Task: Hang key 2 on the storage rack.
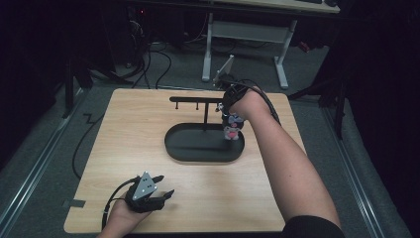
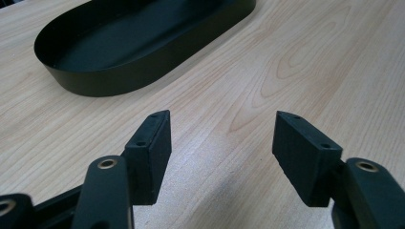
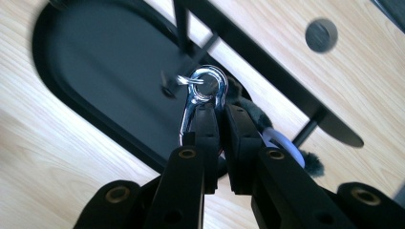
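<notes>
Right gripper [image 3: 217,114], clamped on the silver metal clasp [image 3: 203,98] of a small plush keychain [image 1: 231,130], centre-right in the high view by the black T-shaped hook rack [image 1: 198,100], could miss a peg and drop it into the black oval tray [image 1: 198,151]; left gripper [image 2: 222,138] rests open.

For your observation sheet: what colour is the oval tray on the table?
The tray is black, plainest in the left gripper view.
</notes>
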A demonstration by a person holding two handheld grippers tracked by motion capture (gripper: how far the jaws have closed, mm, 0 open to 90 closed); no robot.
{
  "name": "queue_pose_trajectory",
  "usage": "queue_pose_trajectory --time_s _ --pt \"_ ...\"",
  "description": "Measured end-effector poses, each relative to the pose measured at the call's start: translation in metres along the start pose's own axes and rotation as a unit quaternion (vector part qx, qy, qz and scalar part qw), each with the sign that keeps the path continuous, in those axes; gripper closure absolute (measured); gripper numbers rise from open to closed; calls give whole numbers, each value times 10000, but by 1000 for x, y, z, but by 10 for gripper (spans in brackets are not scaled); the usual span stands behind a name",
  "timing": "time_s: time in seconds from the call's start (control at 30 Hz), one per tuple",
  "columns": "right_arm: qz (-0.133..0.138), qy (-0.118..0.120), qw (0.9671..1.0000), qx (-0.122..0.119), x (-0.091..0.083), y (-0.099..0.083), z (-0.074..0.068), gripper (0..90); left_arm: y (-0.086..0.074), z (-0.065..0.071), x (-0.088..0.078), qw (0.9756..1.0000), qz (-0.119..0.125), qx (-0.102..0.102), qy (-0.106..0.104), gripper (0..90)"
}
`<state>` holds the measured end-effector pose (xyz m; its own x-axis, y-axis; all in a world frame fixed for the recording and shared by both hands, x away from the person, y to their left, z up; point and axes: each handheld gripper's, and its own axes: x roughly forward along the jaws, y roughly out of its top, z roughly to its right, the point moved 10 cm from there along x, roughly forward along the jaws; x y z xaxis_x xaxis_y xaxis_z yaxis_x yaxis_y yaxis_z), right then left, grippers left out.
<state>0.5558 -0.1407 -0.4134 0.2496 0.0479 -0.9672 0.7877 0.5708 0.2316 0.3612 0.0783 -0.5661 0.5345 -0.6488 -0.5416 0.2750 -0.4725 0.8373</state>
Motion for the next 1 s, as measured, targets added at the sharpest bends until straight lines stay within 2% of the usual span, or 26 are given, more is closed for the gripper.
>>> queue_pose_trajectory --time_s 0.03,0.07,0.17,0.23,0.27,0.33,0.43,0.53,0.63,0.7,0.73,0.8,1.0 --pt "-74 -85 9999 -80 3 -2 2 852 0 0 0 10000 -15 4 -9 392" --pt "-123 -97 9999 -51 5 -5 2 852 -1 0 0 10000 -29 8 -12 393" --pt "-147 -55 9998 -74 10 -10 2 852 -2 1 1 10000 -69 18 -36 393" --pt "-122 -39 9999 -95 13 -12 2 851 -2 2 1 10000 -77 38 -42 392" --pt "-116 -6 9999 4 14 -13 -1 851 -1 2 2 10000 -64 39 -42 393" --pt "-58 49 10000 53 17 -14 -3 850 -1 3 2 10000 -72 48 -43 393" --pt "58 62 10000 -19 21 -13 -4 847 -2 3 2 9999 -98 55 -63 392" --pt "194 76 9998 38 24 -11 -5 841 -2 3 3 9999 -84 54 -48 392" --pt "168 48 9997 144 28 -13 -4 767 -2 2 2 9999 -85 48 -52 393" --pt "106 45 9998 161 30 -16 -5 763 -2 2 3 9999 -90 38 -59 393" --pt "119 35 9999 93 31 -17 -4 762 -3 2 3 9999 -101 41 -74 393" --pt "123 70 9998 173 31 -21 -5 762 -3 3 4 9999 -112 57 -78 393" --pt "157 177 9996 157 30 -34 -8 760 -3 4 5 9999 -123 86 -76 393"
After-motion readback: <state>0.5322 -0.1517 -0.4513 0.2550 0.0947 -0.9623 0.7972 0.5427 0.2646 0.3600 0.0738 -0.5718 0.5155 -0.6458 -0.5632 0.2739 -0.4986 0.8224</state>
